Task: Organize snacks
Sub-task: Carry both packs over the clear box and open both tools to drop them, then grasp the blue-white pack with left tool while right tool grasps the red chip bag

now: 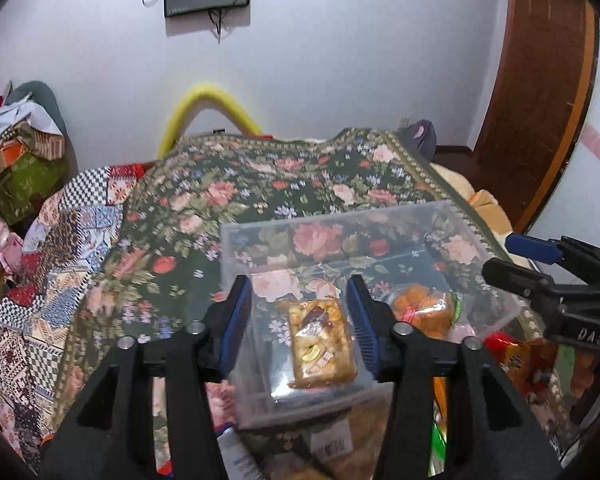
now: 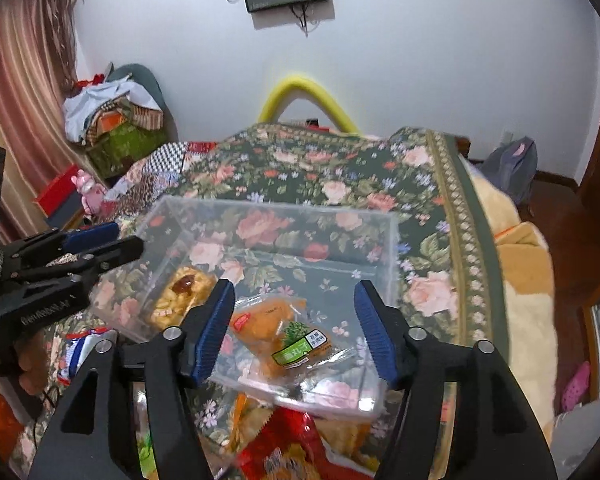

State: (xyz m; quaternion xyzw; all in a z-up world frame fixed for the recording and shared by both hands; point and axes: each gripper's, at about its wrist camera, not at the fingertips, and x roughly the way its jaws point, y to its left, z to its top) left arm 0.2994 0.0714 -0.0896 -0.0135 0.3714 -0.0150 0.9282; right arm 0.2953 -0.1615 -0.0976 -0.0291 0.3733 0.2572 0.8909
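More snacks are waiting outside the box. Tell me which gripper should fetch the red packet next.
Right, probably. The red packet lies just below the open right gripper, in front of the clear box. From the left gripper it sits off to the side.

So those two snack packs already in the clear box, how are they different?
The nut bar pack is a flat yellow-brown slab with a dark red piece showing; the orange bun pack is puffier, with a green label. The nut bar pack sits at the clear box's left side, under the left gripper; the orange bun pack lies towards the right, under the right gripper. Both are in clear wrappers, neither gripped.
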